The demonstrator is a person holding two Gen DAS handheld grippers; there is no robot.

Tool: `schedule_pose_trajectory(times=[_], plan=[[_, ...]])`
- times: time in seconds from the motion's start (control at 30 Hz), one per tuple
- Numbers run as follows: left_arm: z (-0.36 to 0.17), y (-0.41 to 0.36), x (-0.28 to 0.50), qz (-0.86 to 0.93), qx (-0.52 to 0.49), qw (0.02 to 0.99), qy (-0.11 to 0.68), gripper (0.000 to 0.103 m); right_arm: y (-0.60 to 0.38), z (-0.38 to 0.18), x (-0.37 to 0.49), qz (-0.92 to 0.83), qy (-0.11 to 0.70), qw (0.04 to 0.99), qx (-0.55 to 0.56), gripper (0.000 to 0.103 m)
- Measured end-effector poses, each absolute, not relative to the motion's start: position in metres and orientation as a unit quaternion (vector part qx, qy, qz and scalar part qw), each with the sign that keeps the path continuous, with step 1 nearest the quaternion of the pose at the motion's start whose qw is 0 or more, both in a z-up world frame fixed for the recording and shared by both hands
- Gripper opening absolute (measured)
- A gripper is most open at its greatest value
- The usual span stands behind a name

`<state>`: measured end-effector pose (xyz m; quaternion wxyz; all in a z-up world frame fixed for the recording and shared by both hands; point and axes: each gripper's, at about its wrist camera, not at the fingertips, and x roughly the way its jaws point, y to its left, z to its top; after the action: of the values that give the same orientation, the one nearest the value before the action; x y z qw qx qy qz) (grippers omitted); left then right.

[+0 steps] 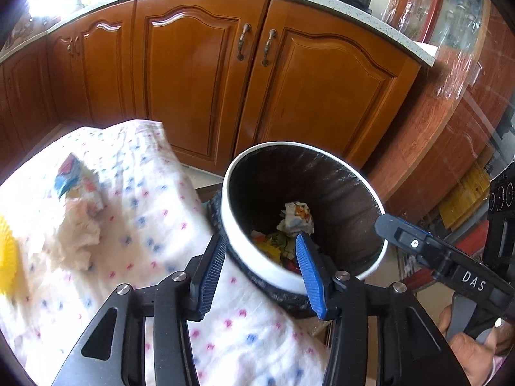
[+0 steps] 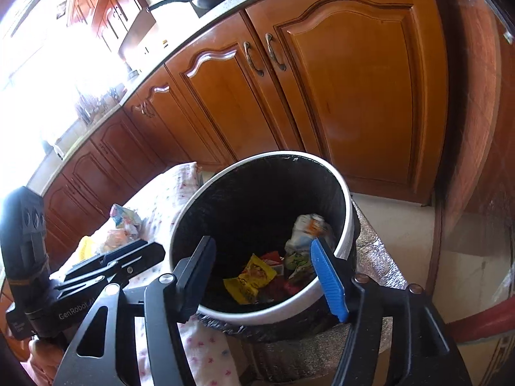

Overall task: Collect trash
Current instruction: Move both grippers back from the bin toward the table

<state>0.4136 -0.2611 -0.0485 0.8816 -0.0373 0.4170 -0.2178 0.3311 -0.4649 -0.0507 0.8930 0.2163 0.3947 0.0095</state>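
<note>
The bin [image 1: 304, 281] is round with a white rim and a black liner folded over its outside. It stands upright just beside the cloth-covered desk [image 1: 154, 225], in front of wooden cupboard doors. Its mouth is open. At the bottom lies a heap of trash: a crumpled white wrapper [image 1: 297, 220] with orange and blue print on top, toward the far side, a yellow packet [image 2: 249, 278] lying flat nearer the front, and red and green scraps [image 2: 283, 273] between them. On the desk, well left of the bin, sit more pieces: a crumpled beige paper wad [image 1: 80, 228] and, touching it behind, a white wrapper with blue and red print [image 1: 77, 177]. Both are blurred.
</note>
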Motion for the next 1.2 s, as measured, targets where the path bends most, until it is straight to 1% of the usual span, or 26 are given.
schedule_pose_trajectory(times=[0.23, 0.4, 0.97, 1.07, 1.2], plan=[[-0.043, -0.216, 0.371, -0.19, -0.059, 0.893, 0.404, 0.048, -0.443, -0.047, 0.306, 0.022, 0.368, 0.898, 0.242, 0.077], [-0.037, -0.187, 0.341, -0.173, -0.07, 0.9, 0.394, 0.049, -0.42, -0.049, 0.293, 0.039, 0.36, 0.895, 0.261, 0.083], [-0.022, -0.081, 0.272, -0.114, -0.121, 0.907, 0.388, 0.05, -0.336, -0.061, 0.284, 0.102, 0.388, 0.88, 0.254, 0.083], [-0.019, -0.069, 0.261, -0.105, -0.122, 0.909, 0.385, 0.054, -0.326, -0.062, 0.283, 0.113, 0.392, 0.878, 0.252, 0.083], [-0.022, -0.057, 0.252, -0.095, -0.123, 0.908, 0.389, 0.057, -0.312, -0.063, 0.284, 0.126, 0.395, 0.876, 0.245, 0.083]])
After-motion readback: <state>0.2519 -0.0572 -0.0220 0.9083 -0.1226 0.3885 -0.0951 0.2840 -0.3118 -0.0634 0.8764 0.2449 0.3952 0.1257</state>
